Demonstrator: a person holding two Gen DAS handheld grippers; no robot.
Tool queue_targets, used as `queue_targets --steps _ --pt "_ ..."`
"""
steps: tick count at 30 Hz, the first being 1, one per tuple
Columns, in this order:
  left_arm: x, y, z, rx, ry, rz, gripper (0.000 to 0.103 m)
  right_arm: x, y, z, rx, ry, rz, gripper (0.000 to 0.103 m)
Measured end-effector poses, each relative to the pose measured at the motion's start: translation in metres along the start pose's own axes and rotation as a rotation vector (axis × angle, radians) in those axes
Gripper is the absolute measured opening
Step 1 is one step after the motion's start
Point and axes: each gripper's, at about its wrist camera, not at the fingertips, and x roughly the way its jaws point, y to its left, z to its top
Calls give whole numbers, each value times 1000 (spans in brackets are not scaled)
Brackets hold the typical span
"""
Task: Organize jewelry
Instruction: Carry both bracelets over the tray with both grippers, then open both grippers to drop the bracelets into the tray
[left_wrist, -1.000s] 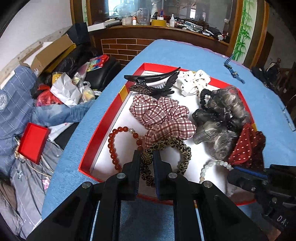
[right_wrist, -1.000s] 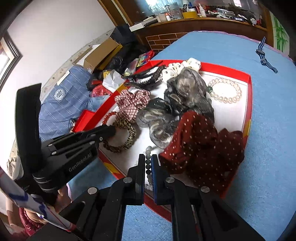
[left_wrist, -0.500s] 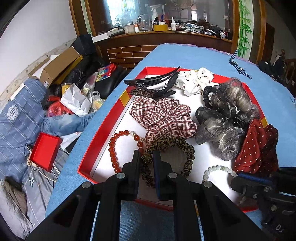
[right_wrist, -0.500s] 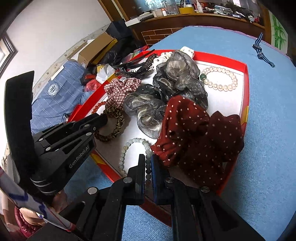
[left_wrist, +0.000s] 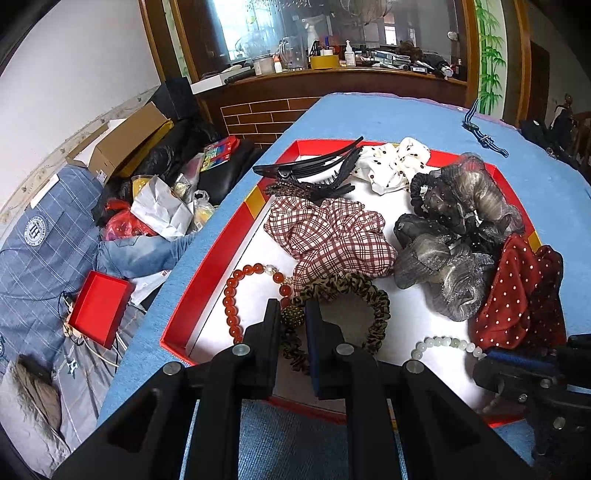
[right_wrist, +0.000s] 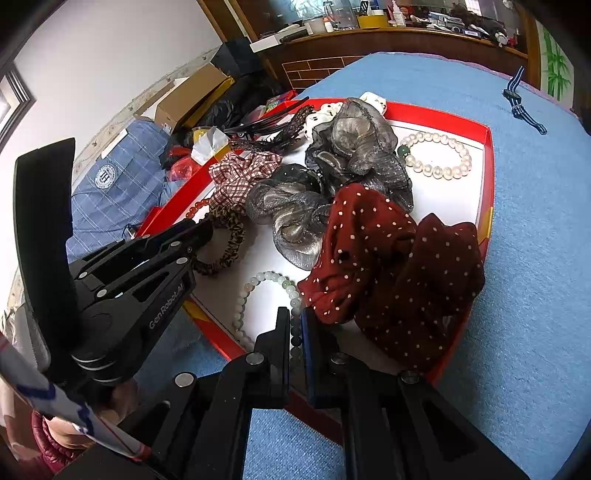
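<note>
A: What is held by the left gripper (left_wrist: 293, 315)?
B: A beaded ball on the leopard-print hair tie (left_wrist: 364, 295) is clamped between its fingers, near the front left of the red tray (left_wrist: 207, 258). A red bead bracelet (left_wrist: 236, 291) is seen just beside it.

A: And the right gripper (right_wrist: 295, 328)?
B: It is closed on the pale green bead bracelet (right_wrist: 258, 291), at the tray's front edge, beside the dark red dotted scrunchie (right_wrist: 391, 266).

A: What else is shown in the tray?
B: A plaid scrunchie (left_wrist: 332, 236), grey gauze scrunchies (left_wrist: 454, 236), black hair clips (left_wrist: 314, 173), a white dotted scrunchie (left_wrist: 395, 162) and a pearl bracelet (right_wrist: 439, 155) are shown. The tray is carried on a blue-covered bench (right_wrist: 524, 221).
</note>
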Motion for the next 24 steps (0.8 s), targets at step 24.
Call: queue_targets --steps 24 --pt "-93 1 -7 -58 -231 38 54 -111 11 -19 -43 -247 -88 34"
